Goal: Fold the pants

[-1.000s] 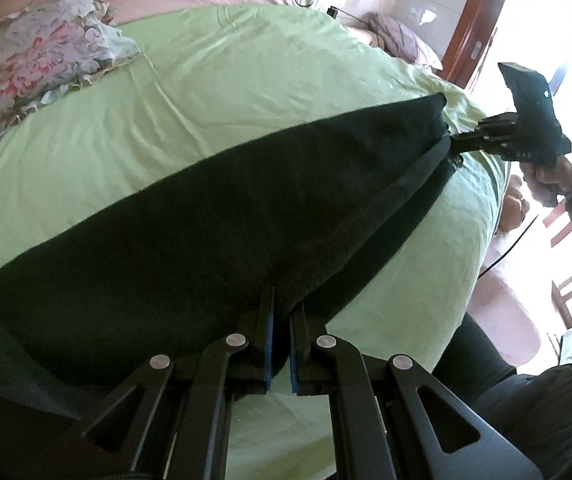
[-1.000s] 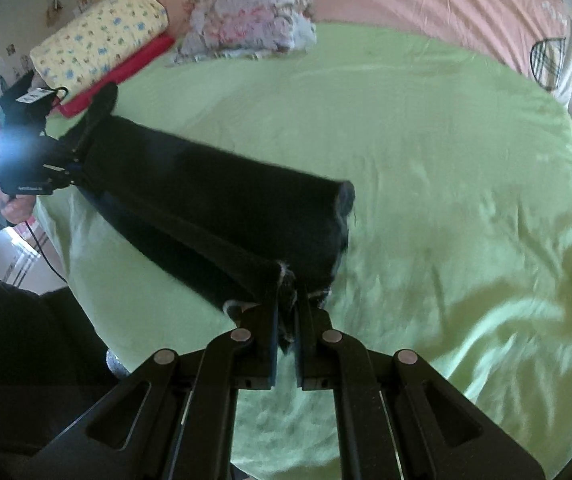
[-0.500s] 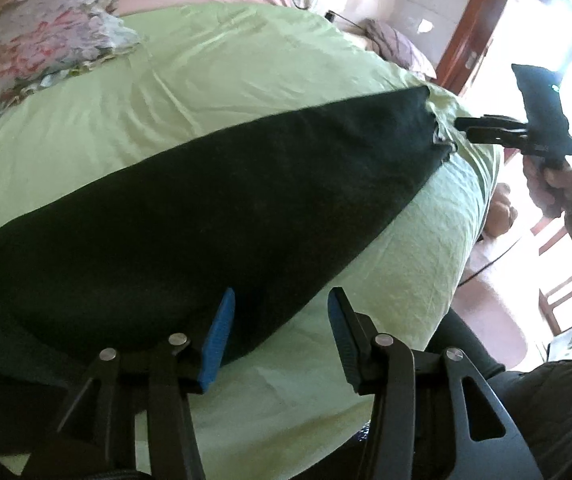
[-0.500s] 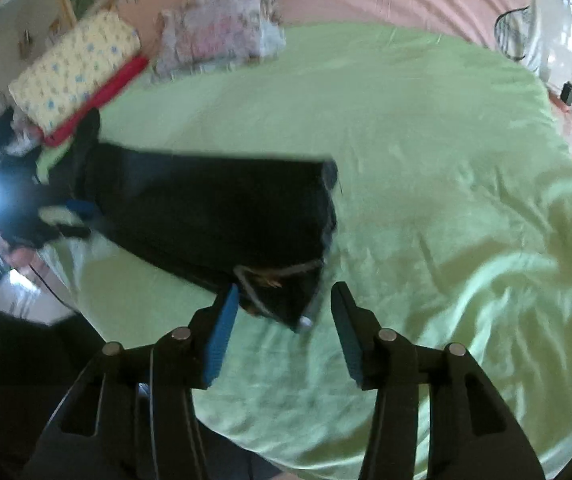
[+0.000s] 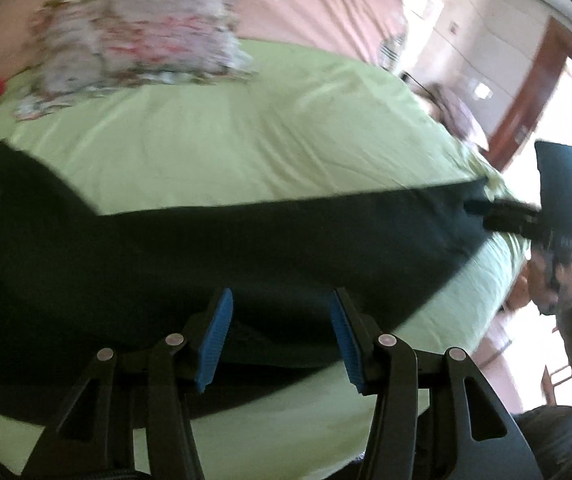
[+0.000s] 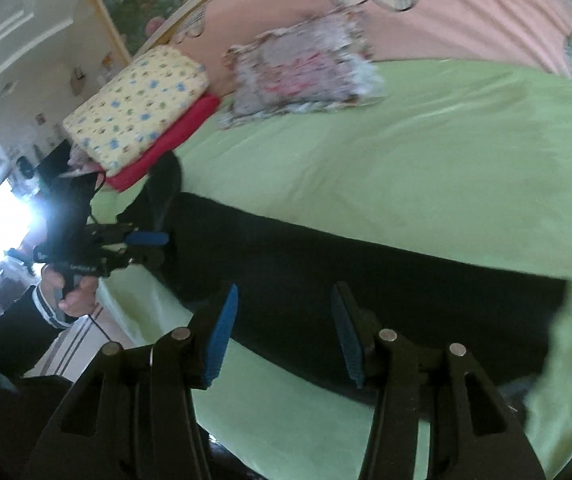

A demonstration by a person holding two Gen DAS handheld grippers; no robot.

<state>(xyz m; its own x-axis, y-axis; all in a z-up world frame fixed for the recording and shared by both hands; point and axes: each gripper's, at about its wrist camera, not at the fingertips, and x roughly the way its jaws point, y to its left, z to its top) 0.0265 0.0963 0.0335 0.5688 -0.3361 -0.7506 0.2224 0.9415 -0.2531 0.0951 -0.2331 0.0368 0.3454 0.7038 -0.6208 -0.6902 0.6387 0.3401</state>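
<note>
The black pants [image 5: 245, 252] lie flat in a long strip across the green bedsheet [image 5: 245, 152], also in the right wrist view [image 6: 386, 280]. My left gripper [image 5: 281, 300] is open and empty, hovering over the near edge of the pants at one end. My right gripper [image 6: 286, 296] is open and empty over the near edge at the other end. Each gripper shows in the other's view: the right one [image 5: 498, 216] at the pants' far end, the left one [image 6: 141, 240] at the opposite end.
A floral cushion [image 5: 133, 48] lies at the back on the pink cover [image 5: 326, 12]. A yellow patterned pillow [image 6: 137, 104] rests on a red one [image 6: 173, 136] at the bed's left corner. A wooden door frame [image 5: 534, 92] stands right of the bed.
Both grippers let go of the pants and opened. The pants dropped flat onto the sheet. Both grippers then shifted along the near edge; the views swung.
</note>
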